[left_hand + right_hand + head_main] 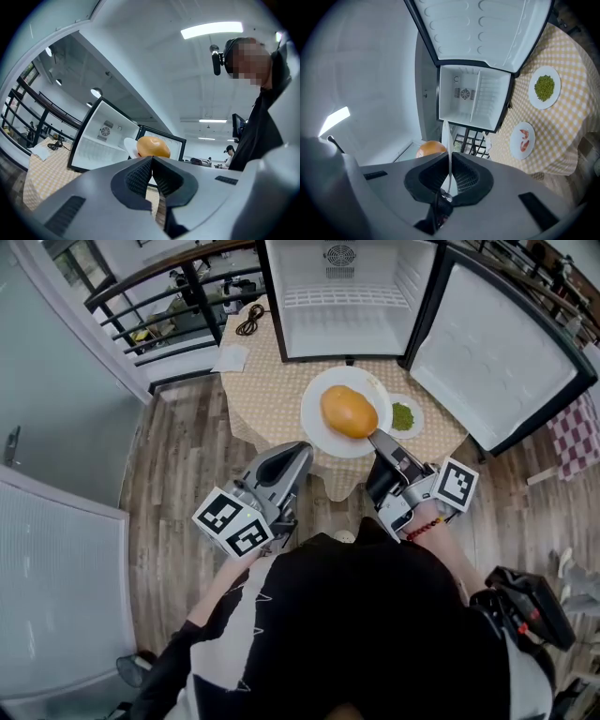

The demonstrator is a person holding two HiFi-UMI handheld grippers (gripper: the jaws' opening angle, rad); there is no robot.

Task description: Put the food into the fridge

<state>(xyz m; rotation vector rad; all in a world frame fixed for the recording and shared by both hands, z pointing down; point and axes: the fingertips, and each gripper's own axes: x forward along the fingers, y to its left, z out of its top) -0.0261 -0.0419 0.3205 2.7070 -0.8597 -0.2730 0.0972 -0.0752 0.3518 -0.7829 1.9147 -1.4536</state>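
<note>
Food (349, 412) sits on white plate (310, 416): round orange-yellow lump with a smooth skin. Fruit or bun, cannot tell. Right tool (378, 439) is pinching the plate's near rim, the thin edge deep between its ribbed pads. The plate reaches out ahead of the tips with the food just beyond them, over the bench (267, 390), which is covered in yellow check. It looks lifted, not certain. Left tool (298, 452) is pressed together on nothing, beside the right tool, with the plate ahead of its tips. Open fridge (347, 324) is straight ahead past the plate — white inside, nothing in it, door swung to the tool's right.

Handling: the plate looks like glazed ceramic — stiff, slick, breakable. A one-edge grip leaves the weight hanging out front, so it likely wants to droop or twist. The food is rounded and loose and probably rolls if the plate tips, so keep it level. The rim is the only sensible hold, and the left tool on the opposite rim would steady it. Small dish of green bits (403, 415) lies just right of the tool.
</note>
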